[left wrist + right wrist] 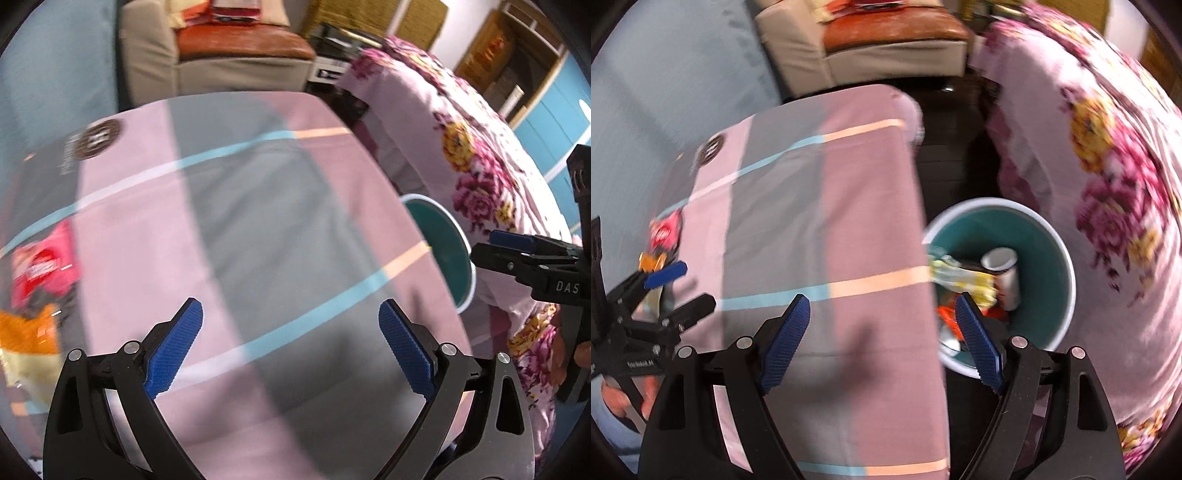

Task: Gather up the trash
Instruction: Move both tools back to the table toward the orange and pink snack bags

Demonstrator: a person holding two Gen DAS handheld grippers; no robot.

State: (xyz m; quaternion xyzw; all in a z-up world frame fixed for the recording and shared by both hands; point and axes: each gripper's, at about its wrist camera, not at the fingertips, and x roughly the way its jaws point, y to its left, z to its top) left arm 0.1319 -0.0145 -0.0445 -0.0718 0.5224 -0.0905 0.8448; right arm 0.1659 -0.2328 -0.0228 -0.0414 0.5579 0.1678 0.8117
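the surface (258, 229) is draped in a cloth of pink and grey blocks crossed by thin blue, white and peach stripes. to its right a floral quilt (476, 155), pink with magenta and yellow flowers, lies heaped beside it. between the two stands a round bin (1060, 254), teal inside with a pale rim; it holds a silver can (1004, 277) standing tilted, a yellow-and-white wrapper (960, 280) and orange scraps. more trash lies at the surface's left edge, blurred: a pink and red packet (44, 266) and just below it an orange one (29, 336). the left tool (291, 347) hangs over bare cloth, its blue pads spread wide with nothing between them. the right tool (882, 339) is likewise spread and empty, over the surface's right edge beside the bin.
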